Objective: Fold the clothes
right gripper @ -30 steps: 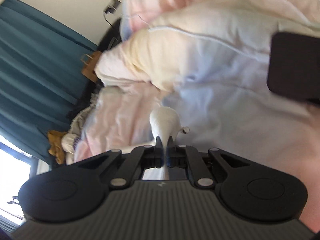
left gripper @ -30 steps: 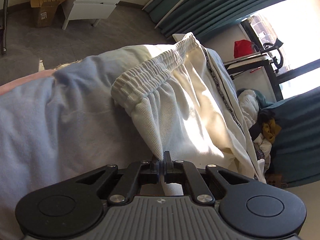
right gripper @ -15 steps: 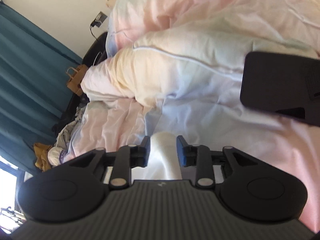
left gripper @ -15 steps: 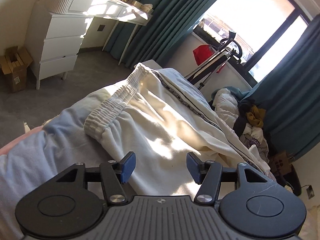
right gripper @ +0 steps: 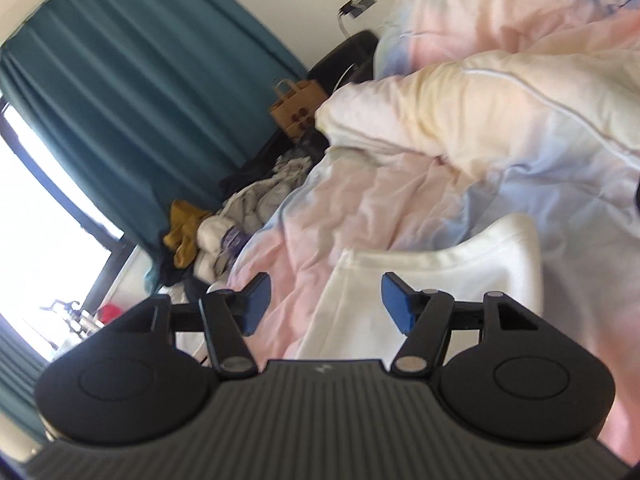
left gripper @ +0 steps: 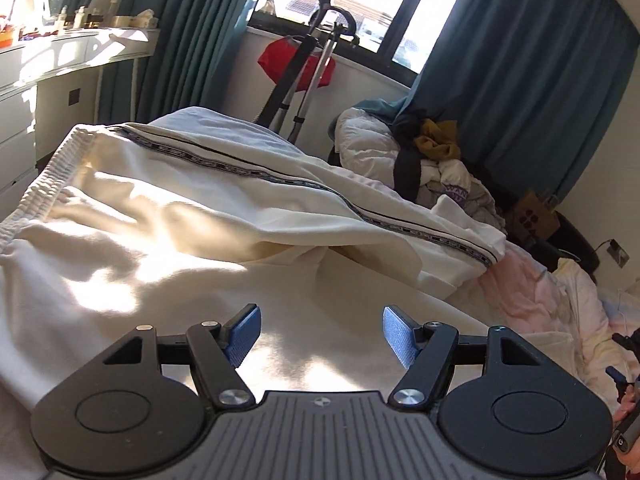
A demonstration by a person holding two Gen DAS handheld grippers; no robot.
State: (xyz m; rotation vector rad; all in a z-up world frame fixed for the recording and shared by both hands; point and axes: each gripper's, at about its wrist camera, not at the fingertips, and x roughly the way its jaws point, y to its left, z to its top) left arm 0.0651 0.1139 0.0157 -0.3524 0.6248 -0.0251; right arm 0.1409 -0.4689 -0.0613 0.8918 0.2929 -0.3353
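The bed (right gripper: 360, 200) with its pink and blue cover fills the right side of the right view. The cream trousers (left gripper: 180, 216) lie spread across the middle of the left view. The left hand-held gripper (left gripper: 319, 336) and right hand-held gripper (right gripper: 324, 302) are both opening wider, holding nothing.

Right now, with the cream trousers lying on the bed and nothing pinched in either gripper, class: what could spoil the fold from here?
1. The trousers lie bunched, with deep creases below the waistband; folding on could press them in.
2. The quilt underneath is soft and rumpled, so the cloth may shift.
3. The left gripper and right gripper are opening, empty; regrasping could snag the quilt too.
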